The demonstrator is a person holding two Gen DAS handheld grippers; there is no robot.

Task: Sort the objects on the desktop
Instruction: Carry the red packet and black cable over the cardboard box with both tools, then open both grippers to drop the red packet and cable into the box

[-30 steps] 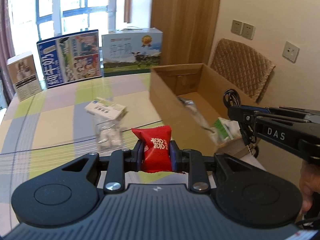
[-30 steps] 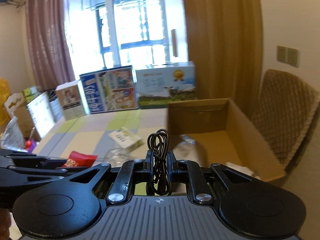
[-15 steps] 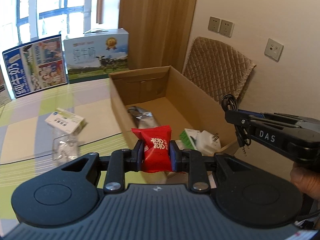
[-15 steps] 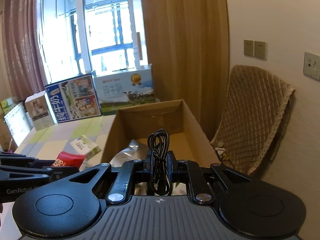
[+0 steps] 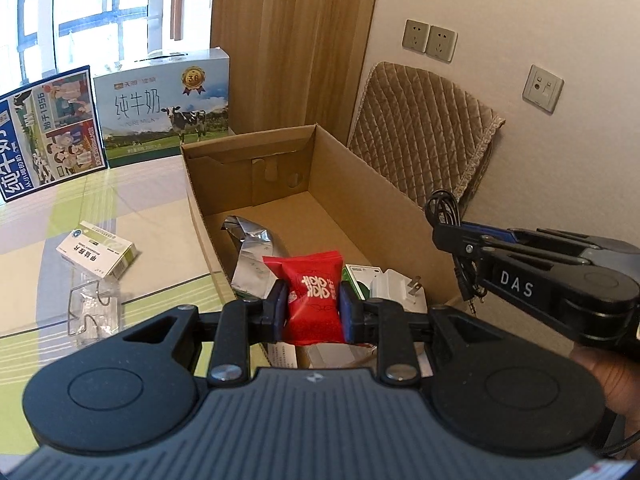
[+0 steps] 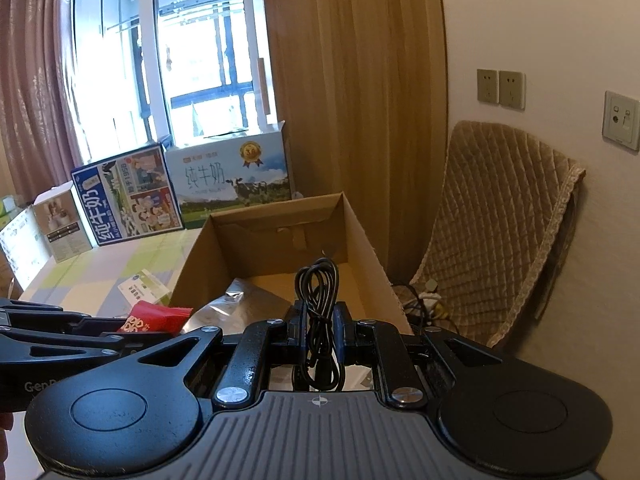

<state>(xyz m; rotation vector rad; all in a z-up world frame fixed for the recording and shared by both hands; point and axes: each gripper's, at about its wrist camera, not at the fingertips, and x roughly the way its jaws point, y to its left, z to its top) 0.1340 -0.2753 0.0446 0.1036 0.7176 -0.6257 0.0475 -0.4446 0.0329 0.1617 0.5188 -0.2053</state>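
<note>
The left gripper (image 5: 313, 311) pinches a red snack packet (image 5: 314, 300) between its pads, held above the near end of the open cardboard box (image 5: 360, 200). The right gripper (image 6: 320, 330) clamps a coiled black cable (image 6: 318, 308) (loops upright), at 3 o'clock in the left view. A silver foil bag (image 5: 250, 256) and a white plug (image 5: 394, 288) lie in the box. At 9 o'clock, a medicine box (image 5: 96, 254) rests on the table (image 5: 40, 312).

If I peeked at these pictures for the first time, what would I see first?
Probably the bright red snack packet, pinched in the left gripper right in the middle, above the near end of the open cardboard box. Next, the coiled black cable clamped upright in the right gripper over the same box, where a silver foil bag already lies.
</note>
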